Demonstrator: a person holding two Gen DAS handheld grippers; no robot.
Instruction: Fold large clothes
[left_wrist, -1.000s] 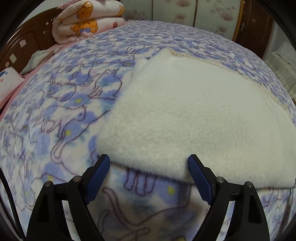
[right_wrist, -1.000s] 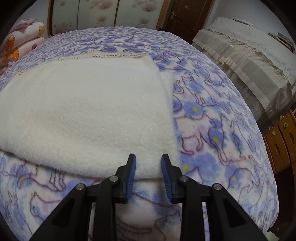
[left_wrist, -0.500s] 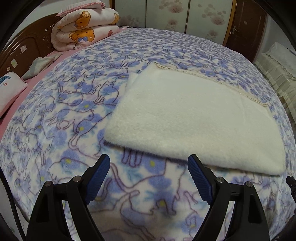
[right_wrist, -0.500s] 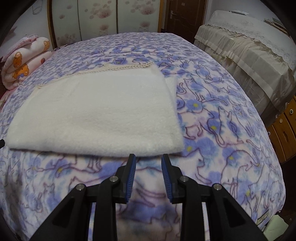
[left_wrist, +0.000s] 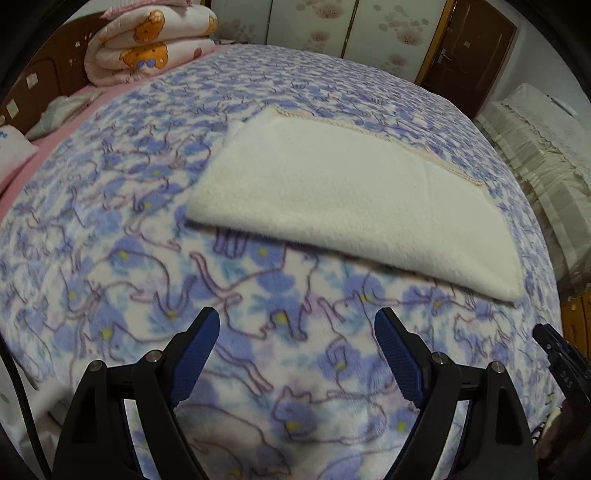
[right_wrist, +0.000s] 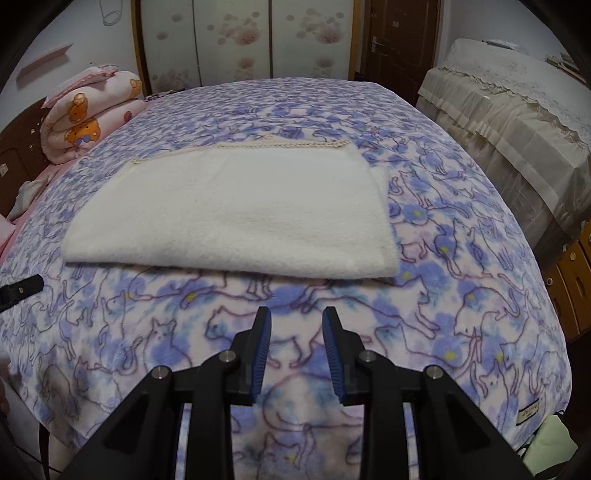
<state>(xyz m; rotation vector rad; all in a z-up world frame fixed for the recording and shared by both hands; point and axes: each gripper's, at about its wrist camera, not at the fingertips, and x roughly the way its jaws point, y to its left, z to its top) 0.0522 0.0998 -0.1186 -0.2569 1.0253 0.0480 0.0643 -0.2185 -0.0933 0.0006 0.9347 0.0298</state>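
A cream fleece cloth (left_wrist: 340, 192) lies folded into a flat rectangle on the bed, with a crocheted trim along its far edge; it also shows in the right wrist view (right_wrist: 236, 210). My left gripper (left_wrist: 297, 325) is wide open and empty, held above the bedspread short of the cloth's near edge. My right gripper (right_wrist: 296, 325) is open with a narrow gap, empty, also short of the near edge. The right gripper's tip shows at the far right of the left wrist view (left_wrist: 554, 350).
The bed is covered by a purple cat-print bedspread (right_wrist: 461, 295). A rolled pink bear-print quilt (left_wrist: 147, 40) sits by the wooden headboard. A cloth-covered piece of furniture (right_wrist: 517, 110) stands right of the bed. Wardrobe doors (right_wrist: 240, 40) and a brown door stand behind.
Both grippers have drawn back from the cloth's near edge and risen, so the whole folded cloth is in view. The cloth lies still.
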